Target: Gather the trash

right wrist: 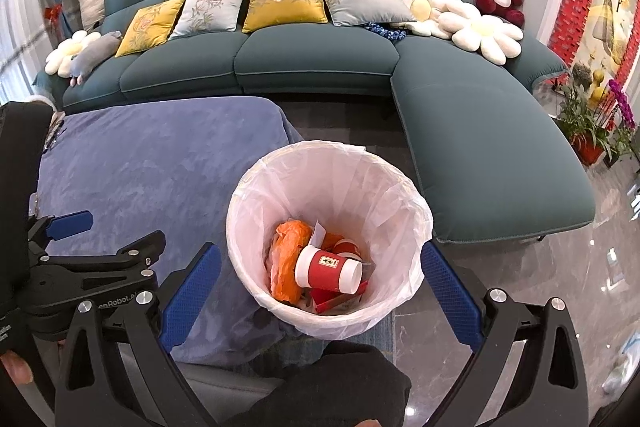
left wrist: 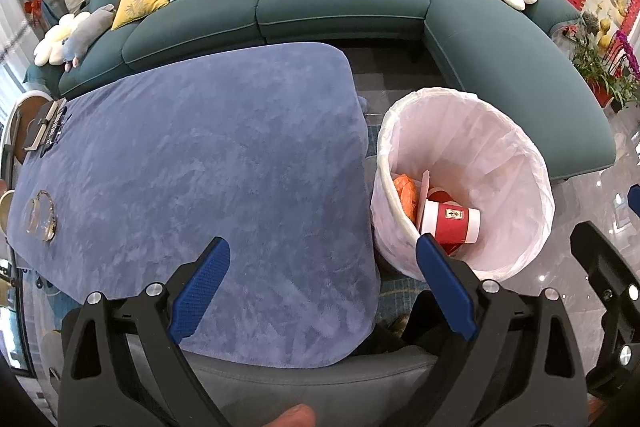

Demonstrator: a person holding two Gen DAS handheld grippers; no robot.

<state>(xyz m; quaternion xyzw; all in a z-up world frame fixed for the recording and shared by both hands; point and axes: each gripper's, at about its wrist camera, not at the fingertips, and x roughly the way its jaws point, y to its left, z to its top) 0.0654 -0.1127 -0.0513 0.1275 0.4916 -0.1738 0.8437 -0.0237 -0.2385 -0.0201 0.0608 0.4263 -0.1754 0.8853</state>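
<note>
A white-lined trash bin (right wrist: pixel 396 187) stands on the floor right of the table; it also shows in the left wrist view (left wrist: pixel 500 147). Inside lie a red paper cup (right wrist: pixel 329 270) (left wrist: pixel 452 219), an orange bag (right wrist: pixel 286 259) (left wrist: pixel 406 193) and red scraps. My right gripper (right wrist: pixel 320 291) is open and empty, above the bin's near rim. My left gripper (left wrist: pixel 322 279) is open and empty, over the near right part of the blue-covered table (left wrist: pixel 200 167); it also shows in the right wrist view (right wrist: pixel 64 247).
A teal sectional sofa (right wrist: pixel 320 63) with cushions and plush toys curves behind and right of the bin. Books (left wrist: pixel 40 127) and a glass object (left wrist: pixel 42 215) lie at the table's left end. Potted plants (right wrist: pixel 592 131) stand at the far right.
</note>
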